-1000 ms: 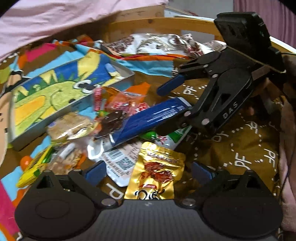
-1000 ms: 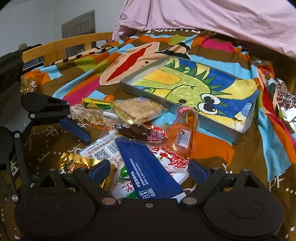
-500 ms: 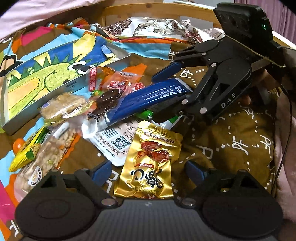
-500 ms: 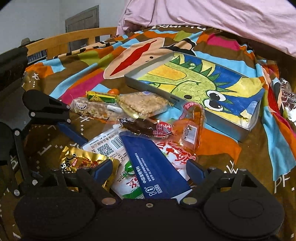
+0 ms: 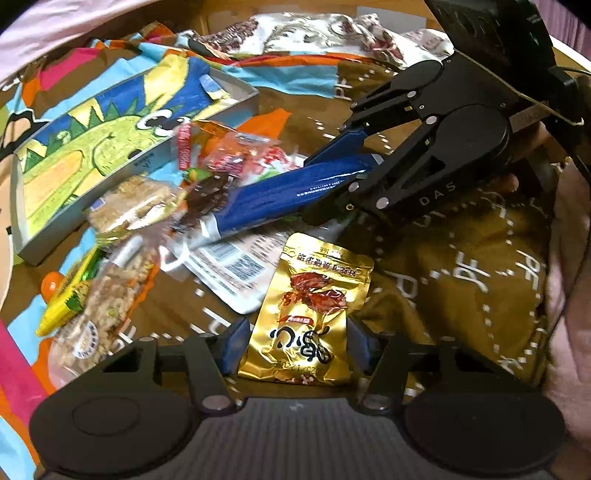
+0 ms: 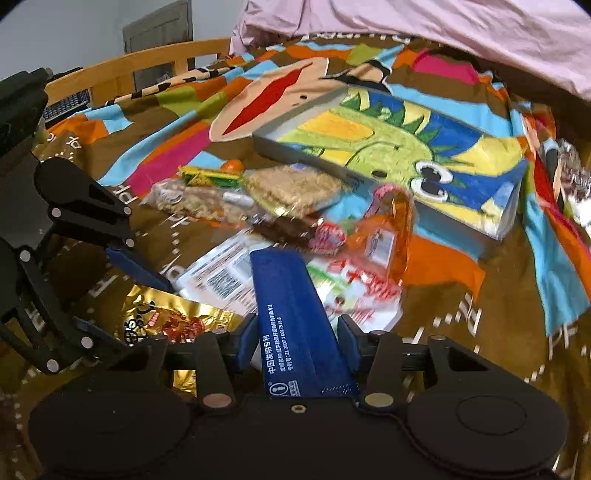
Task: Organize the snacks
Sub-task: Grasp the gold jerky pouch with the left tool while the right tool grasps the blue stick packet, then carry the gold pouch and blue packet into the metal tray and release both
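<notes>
A pile of snack packets lies on a colourful bedspread. My left gripper (image 5: 295, 343) has closed around the lower end of a gold foil packet (image 5: 310, 306); it also shows in the right wrist view (image 6: 162, 317). My right gripper (image 6: 299, 339) is shut on a long blue packet (image 6: 295, 325), which also shows in the left wrist view (image 5: 295, 192), lifted over the pile. The right gripper shows there too (image 5: 343, 162). A shallow grey box (image 6: 373, 147) with a dinosaur picture lies beyond the pile.
Other snacks in the pile: granola bars (image 6: 291, 188), a dark wrapped bar (image 6: 284, 229), an orange clear packet (image 6: 391, 236), a white barcode packet (image 5: 229, 266), a yellow-green stick (image 5: 66, 299). A wooden bed rail (image 6: 125, 70) and pink bedding (image 6: 443, 33) border the area.
Both grippers have narrowed from wide open to closed, the left on the gold packet and the right on the blue packet. The left gripper has also moved in over the gold packet.
</notes>
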A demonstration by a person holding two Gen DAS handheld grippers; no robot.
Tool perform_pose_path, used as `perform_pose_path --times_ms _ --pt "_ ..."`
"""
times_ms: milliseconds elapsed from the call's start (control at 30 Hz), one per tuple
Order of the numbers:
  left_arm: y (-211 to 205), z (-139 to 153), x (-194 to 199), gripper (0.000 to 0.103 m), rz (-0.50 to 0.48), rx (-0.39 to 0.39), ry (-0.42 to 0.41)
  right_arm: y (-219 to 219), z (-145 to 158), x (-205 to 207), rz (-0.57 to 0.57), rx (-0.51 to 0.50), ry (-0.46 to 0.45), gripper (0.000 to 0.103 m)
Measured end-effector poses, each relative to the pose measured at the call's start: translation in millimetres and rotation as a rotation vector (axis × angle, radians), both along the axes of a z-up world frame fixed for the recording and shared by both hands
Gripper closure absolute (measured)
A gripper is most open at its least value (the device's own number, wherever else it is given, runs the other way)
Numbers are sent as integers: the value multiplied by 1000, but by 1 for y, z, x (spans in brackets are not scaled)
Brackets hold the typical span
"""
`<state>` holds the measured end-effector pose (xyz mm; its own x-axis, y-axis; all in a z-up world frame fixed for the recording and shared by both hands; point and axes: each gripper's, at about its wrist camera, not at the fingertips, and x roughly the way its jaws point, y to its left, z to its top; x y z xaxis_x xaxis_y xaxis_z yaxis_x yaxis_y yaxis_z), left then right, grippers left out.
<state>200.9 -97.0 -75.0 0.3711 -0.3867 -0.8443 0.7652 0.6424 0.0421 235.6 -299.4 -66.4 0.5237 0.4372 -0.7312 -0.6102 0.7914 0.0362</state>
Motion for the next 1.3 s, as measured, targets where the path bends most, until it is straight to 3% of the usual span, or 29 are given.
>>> perform_pose_path --times_ms 100,200,267,300,367,467,633,733,867,1000,1300 --pt "-5 1 -5 39 -12 15 -8 -1 -1 -6 13 4 13 51" --pt "-10 -1 -6 22 -31 23 -4 0 -2 -6 24 16 9 44" --pt "-14 -3 -6 19 -57 34 -4 2 -3 -4 35 17 3 44" --pt "-16 -4 -6 20 -65 45 -7 3 -4 -2 38 13 3 45" --pt "-18 -7 -4 35 -70 60 1 4 -7 0 47 12 17 48" --pt "-15 -7 0 44 -55 39 30 5 -7 -3 63 9 22 51" --pt "-14 -3 -1 46 -41 30 53 8 -7 -9 52 4 35 62" --pt "-11 1 -3 46 16 20 60 6 -6 -11 13 32 55 65" --pt "-2 10 -5 47 164 -16 74 9 -1 -24 2 3 17 66" --pt "9 24 -11 47 278 -86 73 15 7 -42 26 -61 -60 66" --pt "20 49 -33 47 407 -140 -29 19 21 -69 32 -131 -227 67"
